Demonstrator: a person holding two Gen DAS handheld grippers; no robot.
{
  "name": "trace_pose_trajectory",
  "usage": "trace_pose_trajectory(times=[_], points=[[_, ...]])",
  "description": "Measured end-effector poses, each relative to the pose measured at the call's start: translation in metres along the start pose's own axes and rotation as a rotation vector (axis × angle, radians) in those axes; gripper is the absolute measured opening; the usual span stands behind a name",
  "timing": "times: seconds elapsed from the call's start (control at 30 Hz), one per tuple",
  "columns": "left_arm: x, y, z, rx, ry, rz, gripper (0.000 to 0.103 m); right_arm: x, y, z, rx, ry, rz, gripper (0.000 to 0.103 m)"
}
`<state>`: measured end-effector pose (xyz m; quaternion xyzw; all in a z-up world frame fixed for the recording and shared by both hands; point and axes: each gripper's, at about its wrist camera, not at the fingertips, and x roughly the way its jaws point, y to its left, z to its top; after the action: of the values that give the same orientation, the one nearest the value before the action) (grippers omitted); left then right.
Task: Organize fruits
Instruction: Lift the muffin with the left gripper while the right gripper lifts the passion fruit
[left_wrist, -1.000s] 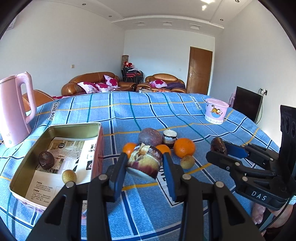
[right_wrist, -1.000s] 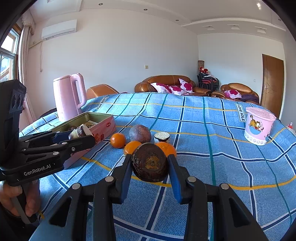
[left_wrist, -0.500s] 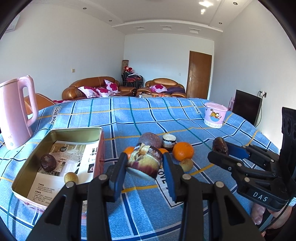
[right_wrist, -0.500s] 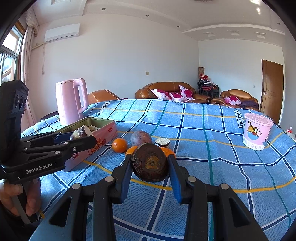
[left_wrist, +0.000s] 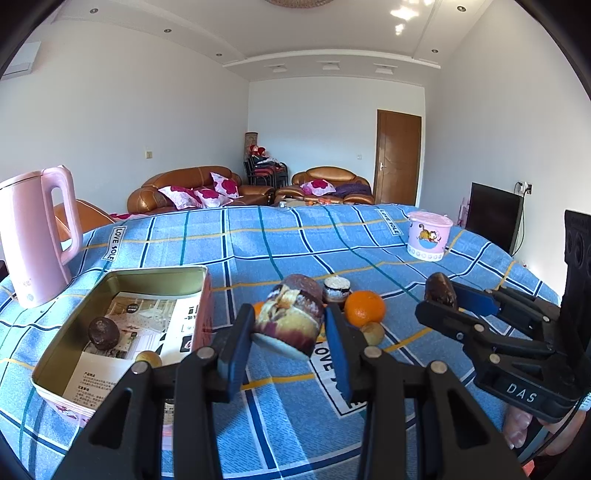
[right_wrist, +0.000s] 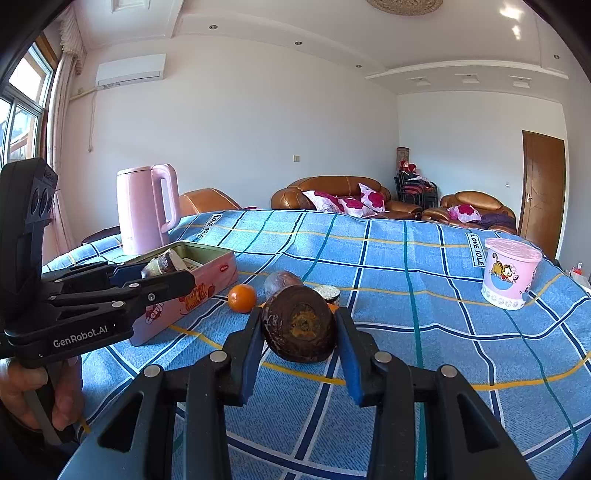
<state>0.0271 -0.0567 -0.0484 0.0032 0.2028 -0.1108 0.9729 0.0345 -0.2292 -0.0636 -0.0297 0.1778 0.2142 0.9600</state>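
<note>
The left gripper (left_wrist: 290, 328) pinches a cut purple fruit (left_wrist: 290, 323) beside the tin (left_wrist: 110, 275); the right gripper (right_wrist: 299, 326) pinches a dark brown fruit (right_wrist: 299, 323) above the bench (right_wrist: 424, 332).

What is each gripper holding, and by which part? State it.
The left gripper clamps a torn purple fruit piece by its two sides. The right gripper clamps a dark brown fruit by its two sides.

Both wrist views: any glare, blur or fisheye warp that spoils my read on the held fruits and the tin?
Left wrist view: sharp, sunlit; the halved fruit in the left gripper is crisp, the tin bows with the lens, corners are black. Right wrist view: bright window at far left, no washout; the dark fruit in the right gripper is clear.
</note>
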Motion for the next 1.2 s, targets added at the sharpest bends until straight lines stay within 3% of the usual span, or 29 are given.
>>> trace_pose_trajectory(times=[1.2], points=[[-0.017,-0.012,-0.003,0.054,-0.091,0.035,0.041,-0.022,0.006,-0.003,-0.035,-0.115,0.019,0.04]])
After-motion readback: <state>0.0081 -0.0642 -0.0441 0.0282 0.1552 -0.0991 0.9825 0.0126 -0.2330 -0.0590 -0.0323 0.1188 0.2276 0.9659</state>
